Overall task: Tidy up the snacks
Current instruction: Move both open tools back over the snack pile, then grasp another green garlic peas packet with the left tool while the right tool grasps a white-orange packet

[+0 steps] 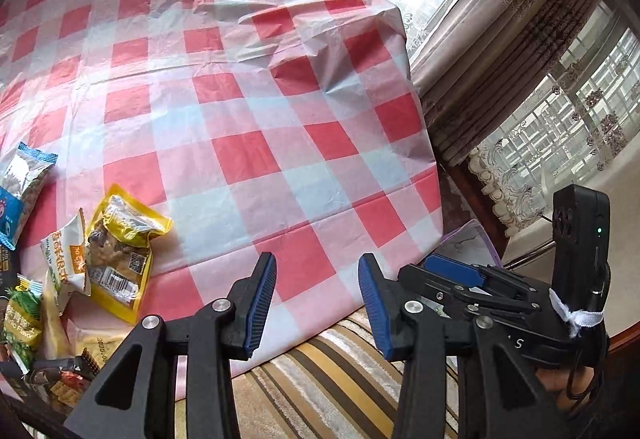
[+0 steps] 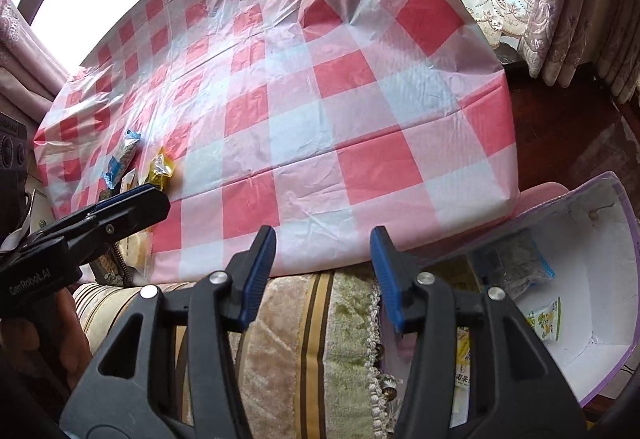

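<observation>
Right gripper (image 2: pixel 323 271) hangs with jaws apart, nothing between them, over the near edge of the checked tablecloth (image 2: pixel 360 111). A white box (image 2: pixel 600 279) beside the right corner holds snack packets (image 2: pixel 546 319). Yellow packet (image 2: pixel 161 169) lies far left, left gripper (image 2: pixel 120 211) beside it.

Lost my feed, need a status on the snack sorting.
Left tool open, empty. Right tool open, empty. Snack packets still piled on checkered table; a few already in white box. Path clear.
</observation>
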`<state>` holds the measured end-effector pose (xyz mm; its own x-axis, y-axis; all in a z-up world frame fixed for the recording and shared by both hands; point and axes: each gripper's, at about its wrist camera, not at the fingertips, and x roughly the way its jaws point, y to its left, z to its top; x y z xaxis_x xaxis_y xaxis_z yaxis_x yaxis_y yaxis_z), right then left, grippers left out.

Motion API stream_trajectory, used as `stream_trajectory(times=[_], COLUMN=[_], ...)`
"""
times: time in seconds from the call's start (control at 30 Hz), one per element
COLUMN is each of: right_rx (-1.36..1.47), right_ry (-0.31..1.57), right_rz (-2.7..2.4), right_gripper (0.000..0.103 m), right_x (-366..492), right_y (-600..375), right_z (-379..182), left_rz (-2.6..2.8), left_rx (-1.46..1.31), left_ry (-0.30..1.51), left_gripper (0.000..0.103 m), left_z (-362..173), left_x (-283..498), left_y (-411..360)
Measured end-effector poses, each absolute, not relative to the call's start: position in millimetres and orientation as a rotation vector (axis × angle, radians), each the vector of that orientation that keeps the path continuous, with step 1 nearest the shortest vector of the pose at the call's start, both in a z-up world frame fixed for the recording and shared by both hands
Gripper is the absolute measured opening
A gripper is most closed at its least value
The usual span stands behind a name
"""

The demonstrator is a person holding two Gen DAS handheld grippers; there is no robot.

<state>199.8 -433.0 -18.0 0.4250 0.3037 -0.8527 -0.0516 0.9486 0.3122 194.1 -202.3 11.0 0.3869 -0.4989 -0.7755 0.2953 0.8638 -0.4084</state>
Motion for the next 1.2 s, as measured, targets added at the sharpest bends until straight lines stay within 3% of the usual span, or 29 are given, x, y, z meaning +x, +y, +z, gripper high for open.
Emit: stream_trajectory(times=[0.3, 0.43, 0.6, 1.2], right_rx=[0.193, 0.152, 0.074, -0.373], right_ry=[1.127, 1.125, 1.113, 0.988], right_rz=[0.316, 0.337, 0.372, 0.575], right_gripper=[0.058, 0.062, 0.067, 0.085], right_x=[213, 215, 219, 222], right_y=[-369, -349, -321, -212], right_z=[-16, -14, -12, -7], left_rz=[-0.345, -0.280, -0.234, -0.239], left_rx=[-0.246, -0.239, -0.191, -0.085], left_ry=[1.017, 1.012, 1.028, 1.151], left_gripper=[0.044, 0.056, 0.059, 0.056], left_z=[12, 9, 3, -35], left_x=[183, 178, 176, 192], left_y=[-120, -84, -53, -38])
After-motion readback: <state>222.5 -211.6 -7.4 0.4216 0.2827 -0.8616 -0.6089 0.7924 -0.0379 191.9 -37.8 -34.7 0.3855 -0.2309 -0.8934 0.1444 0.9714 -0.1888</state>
